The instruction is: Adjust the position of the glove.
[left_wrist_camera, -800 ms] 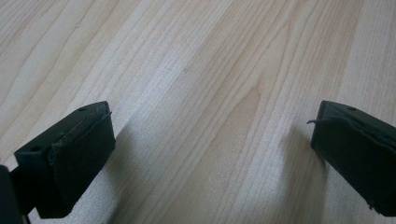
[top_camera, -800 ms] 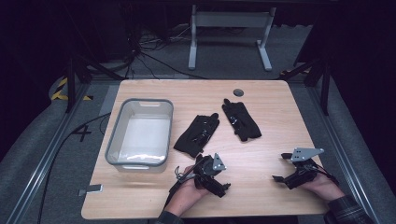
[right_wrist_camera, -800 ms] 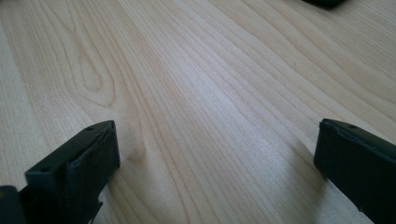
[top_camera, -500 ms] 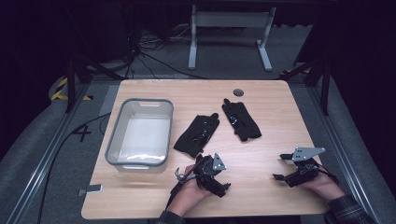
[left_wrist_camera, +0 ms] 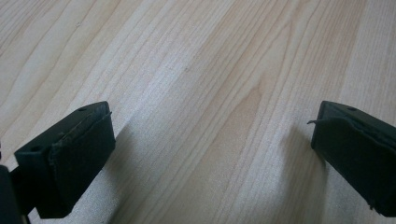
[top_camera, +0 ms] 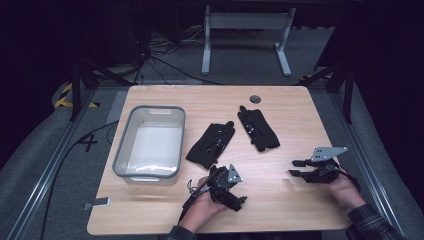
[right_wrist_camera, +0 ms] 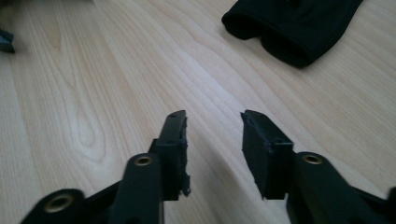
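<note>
A pale wooden table [top_camera: 280,210] with rounded corners is carrying everything in this scene. Two black fabric gloves are lying flat near its middle. The left black glove [top_camera: 211,145] is resting just beside the right-hand wall of a grey-rimmed, translucent plastic bin [top_camera: 123,145], which is sitting toward the table's left edge. The right black glove [top_camera: 258,129] is lying slightly apart from the first, angled toward the far edge, with a small round grommet hole [top_camera: 255,99] beyond it.

Along the near edge, a person's left hand is holding the left gripper [left_wrist_camera: 212,154] close above bare wood, right beside the cuff end of the left black glove. Its black padded jaws are standing wide apart with nothing between them.

Near the right edge, the person's right hand, in a plaid sleeve, is holding the right gripper [right_wrist_camera: 214,133] level, pointing across the table toward the gloves. Its jaws are parted by a narrow gap and are gripping nothing. In the right gripper view, the cuff of the right black glove [right_wrist_camera: 289,23] is lying ahead on open wood, well apart from the jaw tips, with nothing standing in between.

Beyond the far edge, a grey metal stand [top_camera: 245,30] and loose cables are sitting on the dark floor.
</note>
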The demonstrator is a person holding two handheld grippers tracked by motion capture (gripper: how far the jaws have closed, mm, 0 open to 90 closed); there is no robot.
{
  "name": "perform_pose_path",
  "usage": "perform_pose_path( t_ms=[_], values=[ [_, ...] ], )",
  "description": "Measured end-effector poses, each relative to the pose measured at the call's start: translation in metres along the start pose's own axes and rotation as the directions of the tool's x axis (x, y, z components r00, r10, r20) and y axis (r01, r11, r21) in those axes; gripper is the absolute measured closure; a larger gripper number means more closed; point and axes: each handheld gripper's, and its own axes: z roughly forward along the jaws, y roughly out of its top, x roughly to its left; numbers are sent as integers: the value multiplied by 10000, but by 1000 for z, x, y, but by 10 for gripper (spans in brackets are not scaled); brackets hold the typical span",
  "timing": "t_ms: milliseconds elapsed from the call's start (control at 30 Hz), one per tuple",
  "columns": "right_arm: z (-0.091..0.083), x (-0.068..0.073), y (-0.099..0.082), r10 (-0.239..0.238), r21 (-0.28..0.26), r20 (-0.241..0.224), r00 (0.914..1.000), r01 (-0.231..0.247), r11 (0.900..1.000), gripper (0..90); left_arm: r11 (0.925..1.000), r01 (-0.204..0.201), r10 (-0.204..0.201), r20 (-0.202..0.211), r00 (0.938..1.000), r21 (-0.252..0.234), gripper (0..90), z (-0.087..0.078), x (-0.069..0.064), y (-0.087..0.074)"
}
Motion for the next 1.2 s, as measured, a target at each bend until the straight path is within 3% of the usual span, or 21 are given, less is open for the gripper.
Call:
perform_pose_path(
  t_ms=[133, 267, 967, 1200],
  values=[
    [2, -6, 9, 65, -109, -109, 9999, -67, 9999, 818, 10000, 2, -2, -3, 10000, 2, 0, 0, 0, 0],
    [6, -10, 18, 37, -128, -92, 10000, -39, 9999, 893, 10000, 6, -6, -8, 10000, 2, 0, 0, 0, 0],
    [40, -36, 60, -238, -327, -334, 9992, 227, 9992, 897, 10000, 2, -2, 3, 10000, 0, 0, 0, 0, 0],
    [51, -43, 71, -130, -524, -457, 9989, 106, 9986, 897, 10000, -4, 4, 1, 10000, 1, 0, 0, 0, 0]
  ],
)
